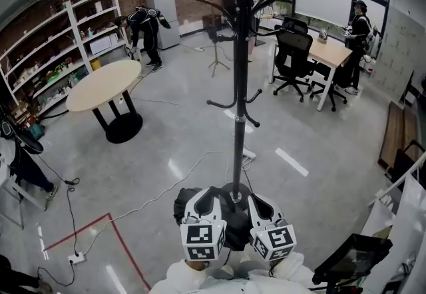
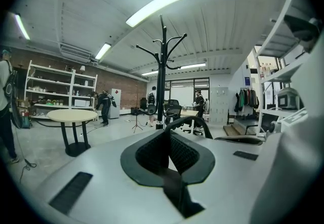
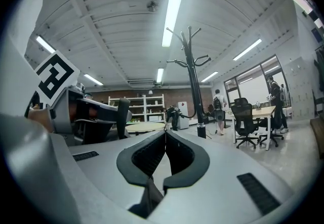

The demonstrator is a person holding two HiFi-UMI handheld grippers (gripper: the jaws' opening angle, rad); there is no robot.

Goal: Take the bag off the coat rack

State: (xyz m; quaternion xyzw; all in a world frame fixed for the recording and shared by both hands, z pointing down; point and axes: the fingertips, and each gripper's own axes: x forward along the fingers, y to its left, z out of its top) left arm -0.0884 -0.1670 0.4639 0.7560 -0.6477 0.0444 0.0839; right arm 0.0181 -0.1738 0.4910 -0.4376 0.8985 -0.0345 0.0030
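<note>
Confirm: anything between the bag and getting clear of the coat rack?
Nothing visible does. The bag hangs by its strap from the left tongs and right tongs, off the hooks, which are bare in view. The coat rack stands beyond the bag, not on the person's side.

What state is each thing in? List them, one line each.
Left gripper: shut on a strap of the bag.
Right gripper: jaws together, apparently pinching the bag too.
Bag: off the hooks, hanging low between both grippers.
Coat rack: upright, with nothing on the hooks in view.
</note>
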